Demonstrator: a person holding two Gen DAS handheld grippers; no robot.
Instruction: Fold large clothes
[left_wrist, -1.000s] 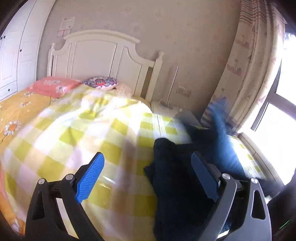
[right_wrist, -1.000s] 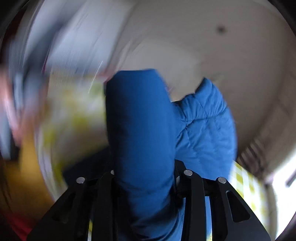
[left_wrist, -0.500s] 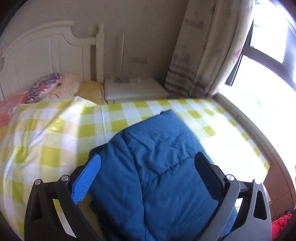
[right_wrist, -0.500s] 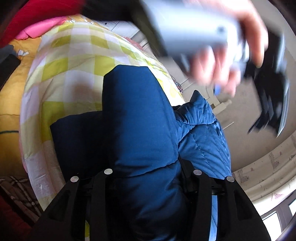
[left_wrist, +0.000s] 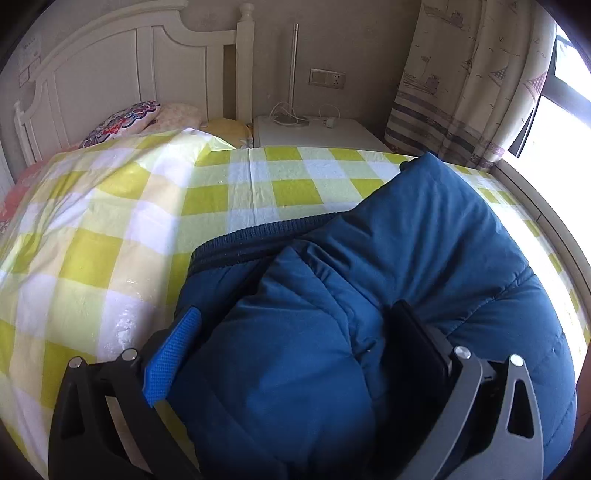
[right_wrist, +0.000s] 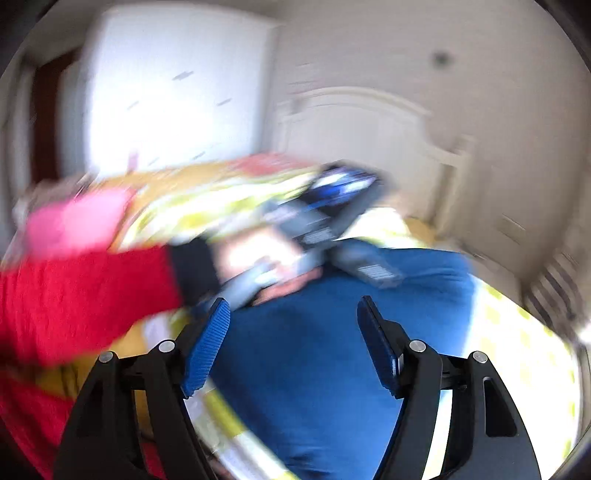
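The left gripper (left_wrist: 291, 339) stands wide open, a fold of the blue padded jacket (left_wrist: 424, 266) bulging between its jaws. The right gripper (right_wrist: 291, 343), its jaws just opening, holds nothing above the jacket. The jacket lies bunched near the window-side edge of the yellow-checked bed cover (left_wrist: 110, 236), collar toward the white headboard (left_wrist: 122, 74). Beyond stand a nightstand (left_wrist: 317, 133) and curtain (left_wrist: 465, 81).

Blue jacket (left_wrist: 424, 258), yellow-checked bedcover (left_wrist: 129, 221)
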